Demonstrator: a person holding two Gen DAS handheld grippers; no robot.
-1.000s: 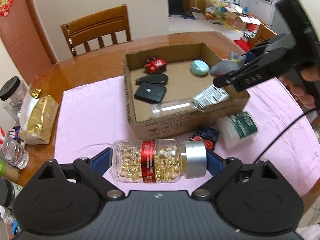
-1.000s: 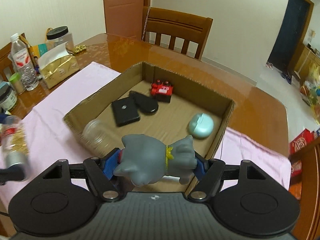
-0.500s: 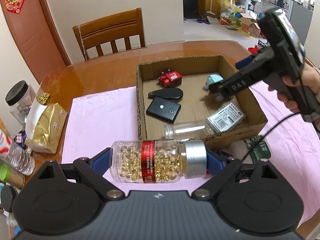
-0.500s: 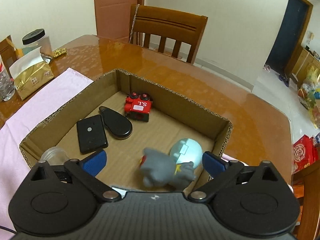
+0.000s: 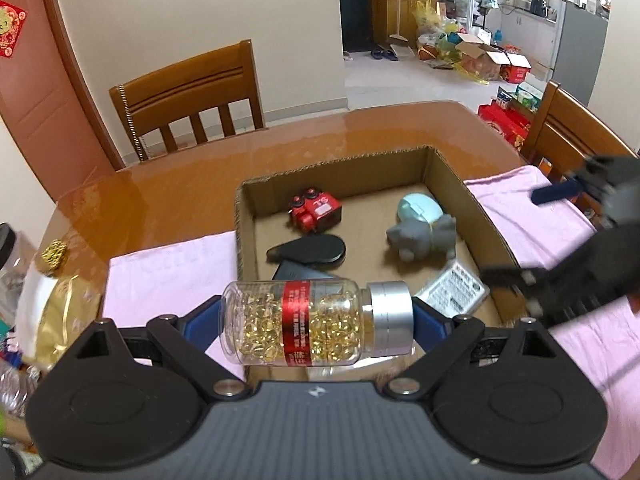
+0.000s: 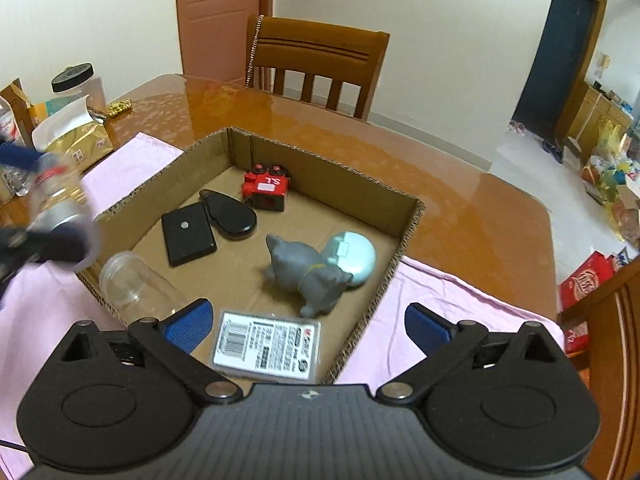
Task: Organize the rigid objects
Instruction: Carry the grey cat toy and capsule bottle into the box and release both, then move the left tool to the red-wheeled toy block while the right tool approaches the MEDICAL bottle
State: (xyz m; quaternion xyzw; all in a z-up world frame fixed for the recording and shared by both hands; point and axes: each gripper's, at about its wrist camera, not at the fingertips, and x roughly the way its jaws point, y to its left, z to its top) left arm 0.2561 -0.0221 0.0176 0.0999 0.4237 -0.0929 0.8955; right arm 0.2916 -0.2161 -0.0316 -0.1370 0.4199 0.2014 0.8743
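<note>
Bottle [image 5: 316, 322] of capsules, rigid, smooth, light, lies crosswise in left gripper [image 5: 318, 320], jaws clamping base and cap, over box [image 5: 486, 216] edge. Right gripper [image 6: 306, 326] jaws just opened wide, empty.

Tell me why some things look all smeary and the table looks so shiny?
In the left wrist view, the black right tool is smeared with motion blur, while the clear bottle of golden capsules is sharp. In the right wrist view that bottle is blurred at the left edge. In both views the glossy brown wooden table shows pale glare, and straight edges bend near the borders.
</note>
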